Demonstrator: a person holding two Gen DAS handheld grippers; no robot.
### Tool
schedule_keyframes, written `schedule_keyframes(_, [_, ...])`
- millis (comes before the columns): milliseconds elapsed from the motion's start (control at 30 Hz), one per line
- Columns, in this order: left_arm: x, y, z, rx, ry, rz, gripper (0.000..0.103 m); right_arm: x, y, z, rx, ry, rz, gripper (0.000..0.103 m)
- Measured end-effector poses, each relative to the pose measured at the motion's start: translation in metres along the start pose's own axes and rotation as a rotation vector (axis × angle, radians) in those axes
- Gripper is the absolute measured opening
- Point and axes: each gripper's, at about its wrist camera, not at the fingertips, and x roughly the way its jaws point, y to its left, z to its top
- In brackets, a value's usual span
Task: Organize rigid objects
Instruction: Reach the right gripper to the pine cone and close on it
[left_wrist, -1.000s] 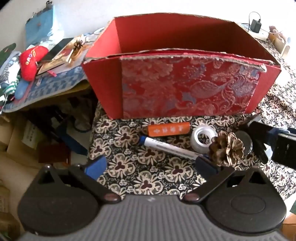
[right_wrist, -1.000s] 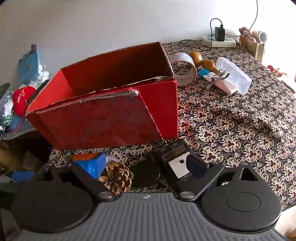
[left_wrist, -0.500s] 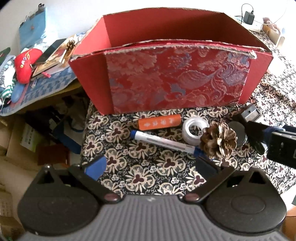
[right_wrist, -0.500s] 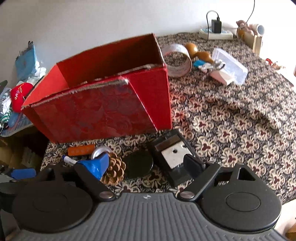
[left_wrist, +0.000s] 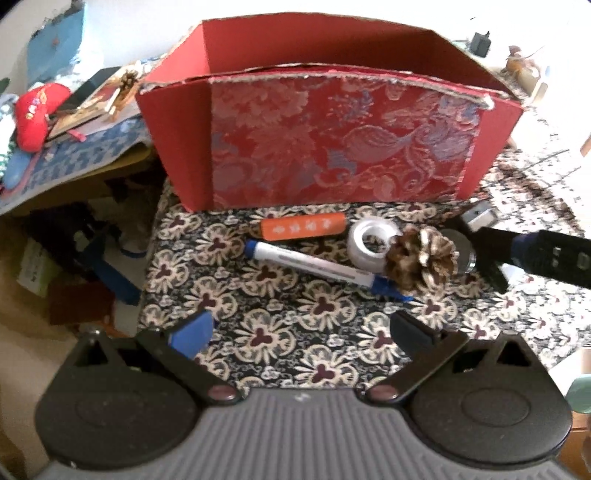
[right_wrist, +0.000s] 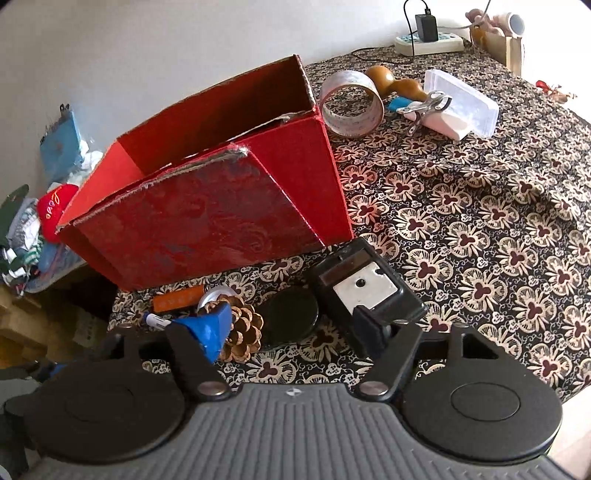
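Note:
A red brocade-faced box (left_wrist: 332, 140) stands open-topped on the patterned tablecloth. In front of it lie an orange tube (left_wrist: 303, 227), a blue-capped white marker (left_wrist: 310, 262), a small tape roll (left_wrist: 369, 240), a pine cone (left_wrist: 421, 254) and a black round lid (right_wrist: 291, 317). My left gripper (left_wrist: 303, 328) hovers open over bare cloth, nearer than the marker. My right gripper (right_wrist: 291, 328) straddles the pine cone (right_wrist: 242, 328) and the lid. Its jaws are closing, and its blue left pad sits at the cone's side. A black boxy device (right_wrist: 369, 291) lies by its right finger.
Behind the box lie a large tape ring (right_wrist: 351, 103), a wooden gourd (right_wrist: 391, 83), a clear plastic case (right_wrist: 461, 103) and a power strip (right_wrist: 428, 40). The table's left edge drops to cluttered shelves with a red pouch (left_wrist: 35, 114).
The right gripper's jaws have come inward a little around the pine cone and lid. Both views have tipped slightly, and nothing on the table has moved.

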Motion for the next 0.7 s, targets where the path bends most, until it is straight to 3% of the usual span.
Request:
schedule_keyframes(200, [-0.007,-0.003,-0.003,0.022,-0.042,-0.087,0.102,-0.001,-0.009,0.001,0.066,0.001,0.111,0.036])
schedule_keyframes(333, [-0.007,-0.011,-0.001,0.053,-0.012,-0.169,0.102,0.000,-0.011,0.003,0.086,0.005,0.175,0.028])
schedule_keyframes(533, [0.007,-0.017,0.006,0.069,0.025,-0.269,0.101,0.004,-0.010,0.007,0.093,0.086,0.241,0.025])
schedule_keyframes(700, [0.009,-0.024,0.011,0.096,0.010,-0.269,0.091,0.011,-0.011,0.009,0.085,0.104,0.257,0.024])
